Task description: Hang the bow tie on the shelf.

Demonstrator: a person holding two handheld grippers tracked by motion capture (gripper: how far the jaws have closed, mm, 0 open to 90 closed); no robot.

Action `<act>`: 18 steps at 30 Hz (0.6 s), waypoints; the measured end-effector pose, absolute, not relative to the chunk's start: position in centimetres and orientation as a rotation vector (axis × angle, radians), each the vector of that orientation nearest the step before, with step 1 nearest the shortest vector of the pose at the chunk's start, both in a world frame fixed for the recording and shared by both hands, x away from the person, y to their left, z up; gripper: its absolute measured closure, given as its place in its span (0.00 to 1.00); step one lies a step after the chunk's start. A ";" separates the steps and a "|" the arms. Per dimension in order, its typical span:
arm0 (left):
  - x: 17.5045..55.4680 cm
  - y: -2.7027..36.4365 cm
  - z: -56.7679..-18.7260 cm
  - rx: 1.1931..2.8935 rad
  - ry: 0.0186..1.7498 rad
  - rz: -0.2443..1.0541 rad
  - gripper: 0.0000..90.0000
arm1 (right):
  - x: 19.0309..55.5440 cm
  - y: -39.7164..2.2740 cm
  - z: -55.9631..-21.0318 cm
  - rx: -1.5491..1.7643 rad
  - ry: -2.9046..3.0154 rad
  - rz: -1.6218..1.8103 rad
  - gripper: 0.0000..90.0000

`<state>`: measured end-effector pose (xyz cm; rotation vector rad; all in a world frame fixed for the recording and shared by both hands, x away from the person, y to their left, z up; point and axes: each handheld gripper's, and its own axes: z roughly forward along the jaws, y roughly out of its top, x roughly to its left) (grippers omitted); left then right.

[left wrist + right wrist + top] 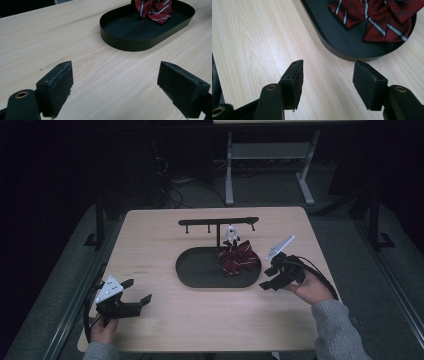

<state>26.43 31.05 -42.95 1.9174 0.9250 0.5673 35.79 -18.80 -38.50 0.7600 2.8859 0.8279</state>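
So far nothing is lifted: my right gripper (268, 279), jaws wide and empty, nears the dark oval metal tray's (200, 279) right end, where the red striped bow tie (237, 258) lies; picking it remains.

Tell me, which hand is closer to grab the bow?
Probably the right. The right gripper sits open beside the tray, at the end where the bow lies. The left gripper, also open, is off near the table's corner, with bare tray between it and the bow.
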 end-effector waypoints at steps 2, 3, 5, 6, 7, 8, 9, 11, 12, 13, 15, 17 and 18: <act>26.4 31.0 -43.0 1.921 0.925 0.565 0.14 | 35.5 -19.0 -38.8 0.773 2.889 0.817 0.46; 26.4 31.0 -43.0 1.923 0.924 0.563 0.14 | 35.4 -19.1 -38.9 0.766 2.886 0.820 0.46; 26.4 31.0 -43.0 1.923 0.925 0.561 0.14 | 35.3 -19.2 -38.9 0.770 2.886 0.821 0.46; 26.4 31.0 -43.0 1.923 0.924 0.560 0.14 | 35.1 -19.2 -39.0 0.778 2.884 0.824 0.46; 26.4 31.0 -43.0 1.925 0.925 0.559 0.14 | 35.0 -19.3 -39.1 0.779 2.882 0.826 0.46; 26.4 31.0 -43.0 1.924 0.925 0.558 0.14 | 34.9 -19.4 -39.1 0.786 2.881 0.827 0.45; 26.4 31.0 -43.0 1.924 0.924 0.558 0.14 | 34.8 -19.5 -39.3 0.776 2.878 0.832 0.45; 26.4 31.0 -43.0 1.925 0.925 0.557 0.14 | 34.6 -19.7 -39.4 0.791 2.876 0.830 0.45; 26.4 31.0 -43.0 1.923 0.924 0.556 0.14 | 34.5 -19.7 -39.5 0.793 2.873 0.833 0.45; 26.4 31.0 -43.0 1.925 0.924 0.556 0.14 | 34.3 -19.8 -39.5 0.801 2.871 0.840 0.45; 26.4 31.0 -43.0 1.927 0.924 0.554 0.14 | 34.0 -20.0 -39.8 0.795 2.870 0.849 0.45; 26.4 31.0 -43.0 1.928 0.924 0.554 0.14 | 33.8 -20.2 -40.0 0.805 2.872 0.844 0.45; 26.4 31.0 -43.0 1.928 0.923 0.554 0.14 | 33.7 -20.3 -40.1 0.820 2.872 0.841 0.45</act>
